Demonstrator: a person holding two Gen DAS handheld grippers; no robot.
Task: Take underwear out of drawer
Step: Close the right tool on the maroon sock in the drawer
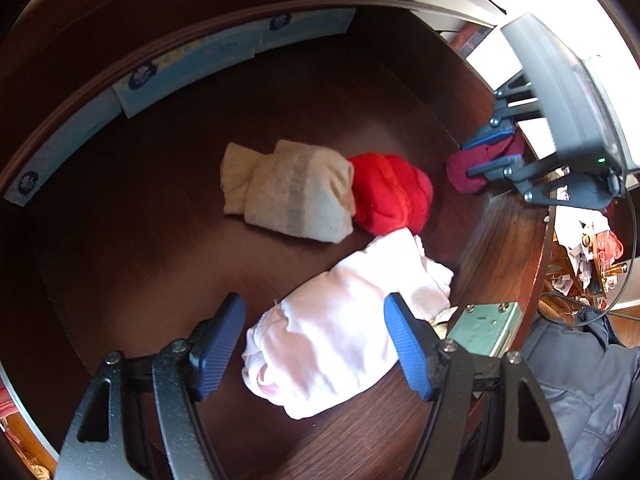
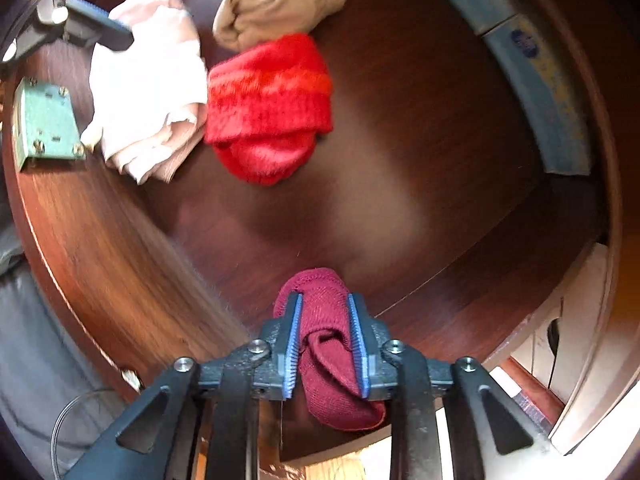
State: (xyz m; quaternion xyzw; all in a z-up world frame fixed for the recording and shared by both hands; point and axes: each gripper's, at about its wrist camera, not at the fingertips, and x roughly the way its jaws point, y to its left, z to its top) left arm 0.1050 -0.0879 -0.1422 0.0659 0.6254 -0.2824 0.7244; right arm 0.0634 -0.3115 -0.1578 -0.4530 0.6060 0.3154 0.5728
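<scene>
The right gripper (image 2: 325, 340) has its jaws clamped on a maroon underwear roll (image 2: 330, 356) in the drawer (image 1: 168, 152). The left gripper (image 1: 316, 344) hangs with jaws wide around pink underwear (image 1: 328, 332), beside red (image 1: 390, 194) and beige (image 1: 288, 192) rolls.

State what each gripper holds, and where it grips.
Right gripper pinches the maroon garment across its folded middle. Left gripper holds nothing; its open fingers straddle the pale pink underwear.

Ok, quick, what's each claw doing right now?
Left claw: open, straddling the white underwear, not yet gripping.
Right claw: shut on the maroon underwear.
</scene>
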